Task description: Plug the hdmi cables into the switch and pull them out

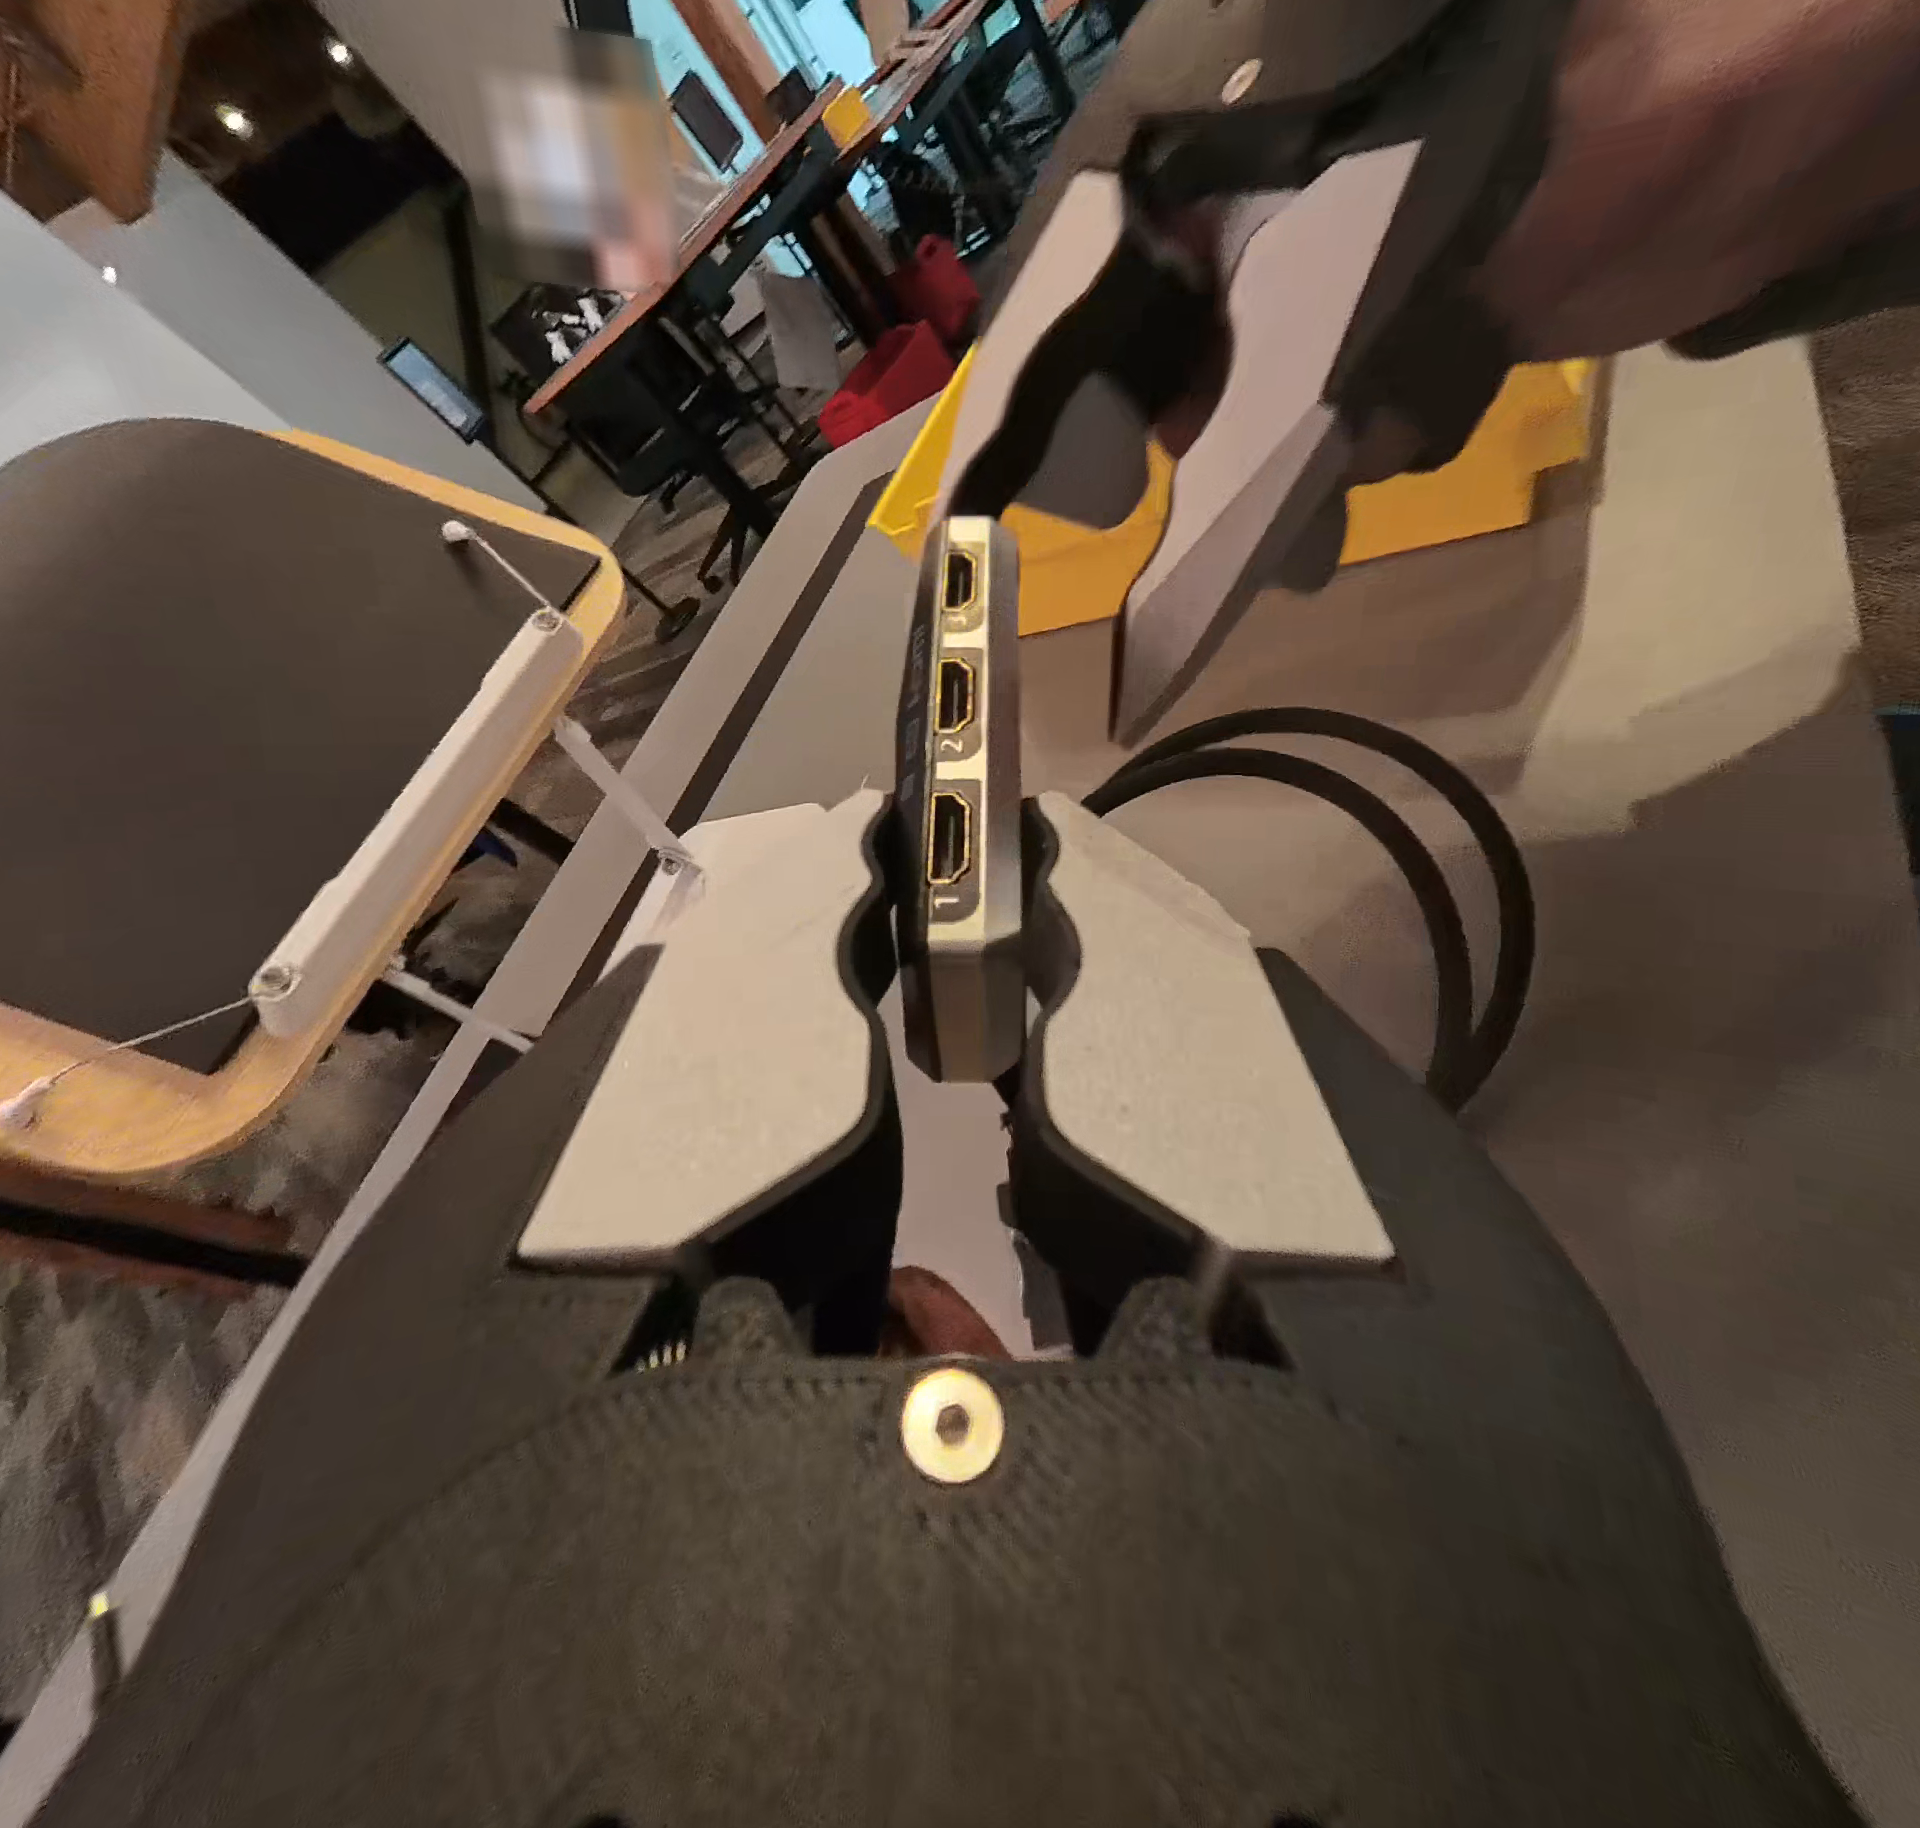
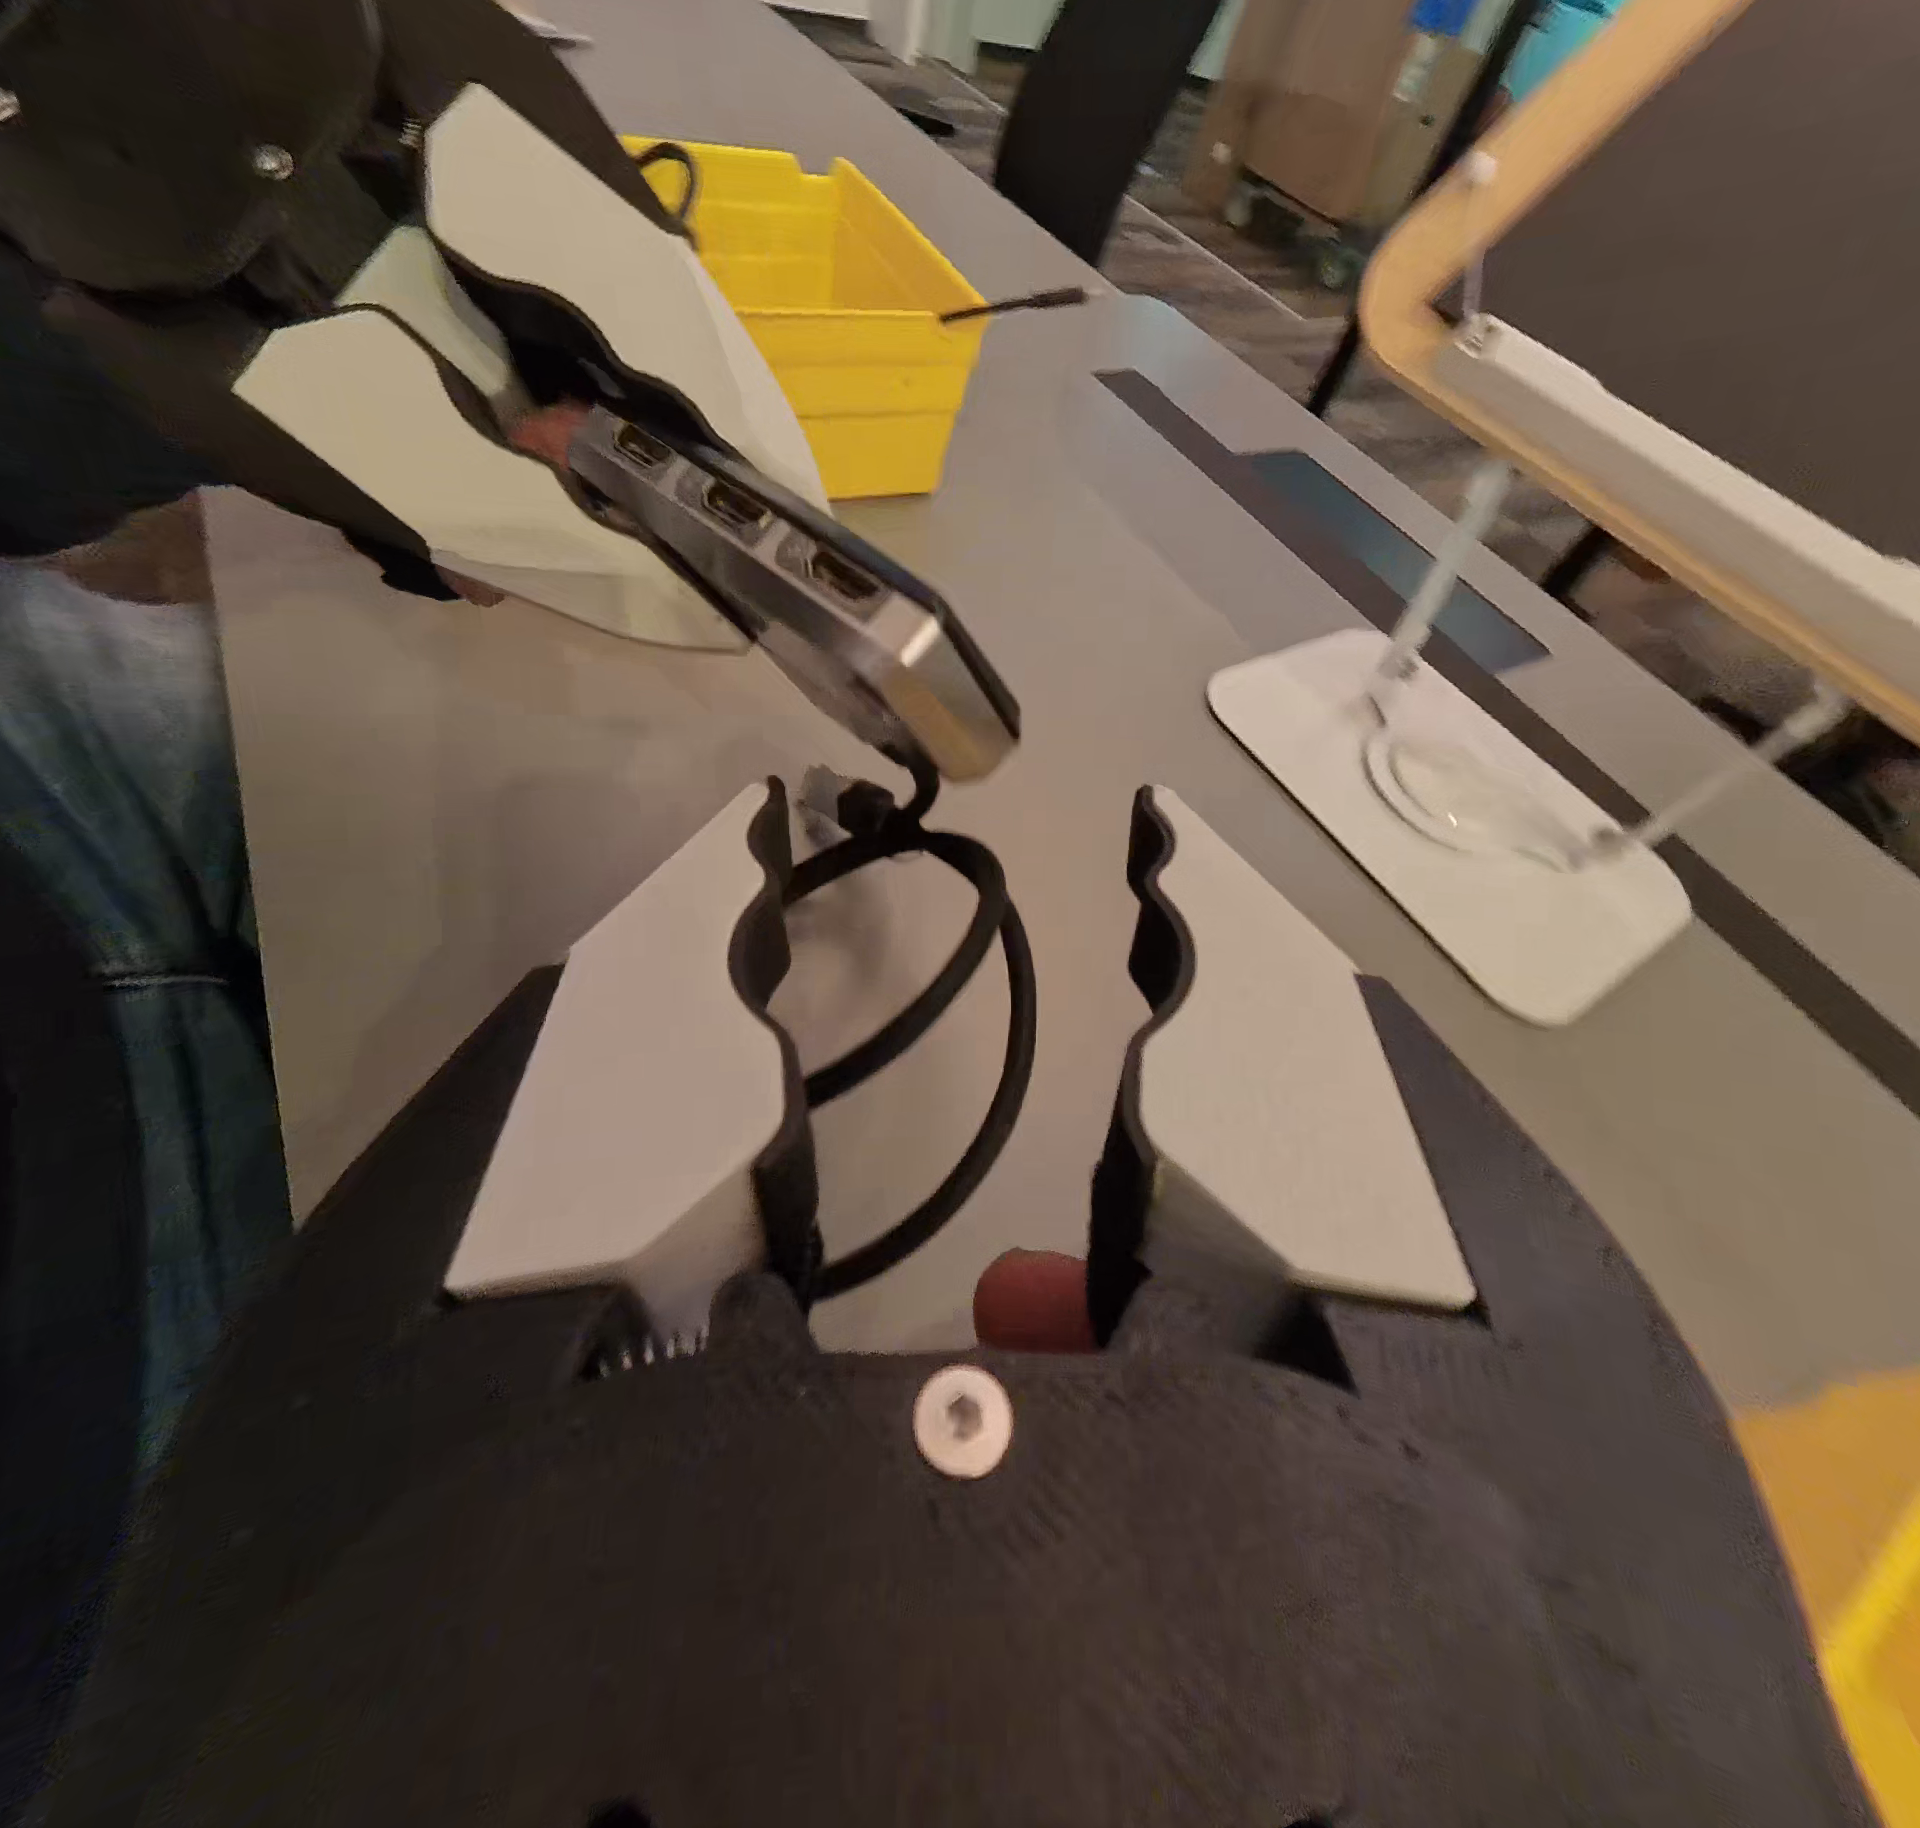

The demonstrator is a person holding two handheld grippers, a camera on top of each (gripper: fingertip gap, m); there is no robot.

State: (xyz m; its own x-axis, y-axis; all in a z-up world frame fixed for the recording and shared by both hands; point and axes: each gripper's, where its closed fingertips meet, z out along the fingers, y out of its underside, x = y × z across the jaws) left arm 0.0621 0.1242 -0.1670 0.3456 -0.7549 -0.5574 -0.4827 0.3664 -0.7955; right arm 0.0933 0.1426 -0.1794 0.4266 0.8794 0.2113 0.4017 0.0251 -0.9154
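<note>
Left gripper [image 1: 961, 905] is clamped narrow on the near end of the switch [image 1: 961, 739], held edge-up above the grey table [image 2: 520, 843]; three ports face outward, all empty. Right gripper [image 2: 951, 905] stands wide with nothing between its fingers, just over the black cable [image 2: 997, 999] coiled on the table below the switch.

Judgement: the switch looks small, rigid and light, its metal shell likely slick, so a firm pinch on the flat faces suits it; the cable is springy, best taken at its stiff plug body, not the cord; the plug end is unclear here.

Beyond the switch sits a yellow bin [image 2: 862, 396]; a dark cord [image 2: 670, 168] shows inside it, the rest hidden.
</note>
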